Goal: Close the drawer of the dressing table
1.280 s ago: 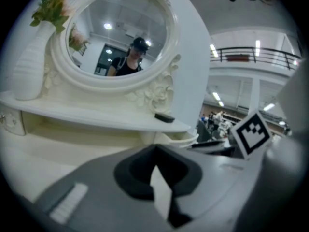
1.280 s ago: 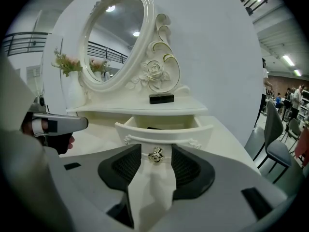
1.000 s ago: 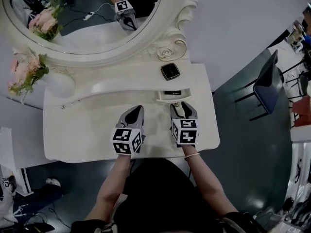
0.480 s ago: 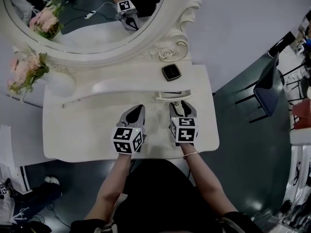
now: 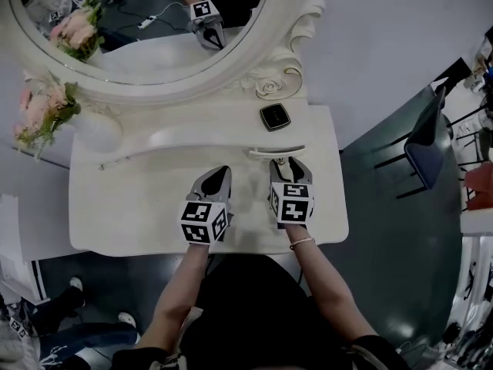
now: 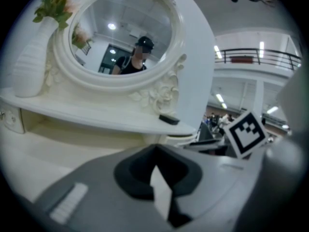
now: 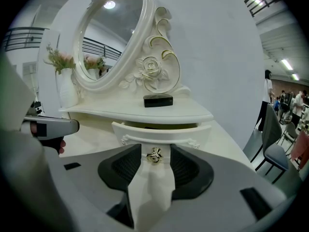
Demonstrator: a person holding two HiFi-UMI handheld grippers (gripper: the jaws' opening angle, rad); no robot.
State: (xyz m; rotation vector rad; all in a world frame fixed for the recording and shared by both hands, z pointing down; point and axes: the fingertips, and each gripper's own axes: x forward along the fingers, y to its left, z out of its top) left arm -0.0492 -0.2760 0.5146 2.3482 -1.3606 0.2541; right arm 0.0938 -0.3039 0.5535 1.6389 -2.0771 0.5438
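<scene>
The white dressing table [image 5: 131, 214] has a small drawer [image 5: 276, 153] under its raised shelf, at the right, out by only a narrow strip. In the right gripper view the drawer front [image 7: 193, 138] fills the middle, with a dark slit above it and a gold knob [image 7: 154, 155]. My right gripper [image 5: 289, 163] [image 7: 154, 157] is open at the drawer front, and the knob sits between its fingertips without either pad touching it. My left gripper [image 5: 219, 173] [image 6: 155, 153] is shut and empty, hovering over the tabletop left of the drawer.
A black compact case [image 5: 274, 116] [image 7: 158, 100] lies on the shelf above the drawer. An oval mirror [image 5: 139, 21] stands behind, with a white vase [image 5: 96, 129] of pink flowers at the left. A dark chair [image 5: 427, 141] stands to the right of the table.
The drawer has slid inward under the shelf, so less of its inside shows. My right gripper has moved forward with it. The left gripper has stayed put.
</scene>
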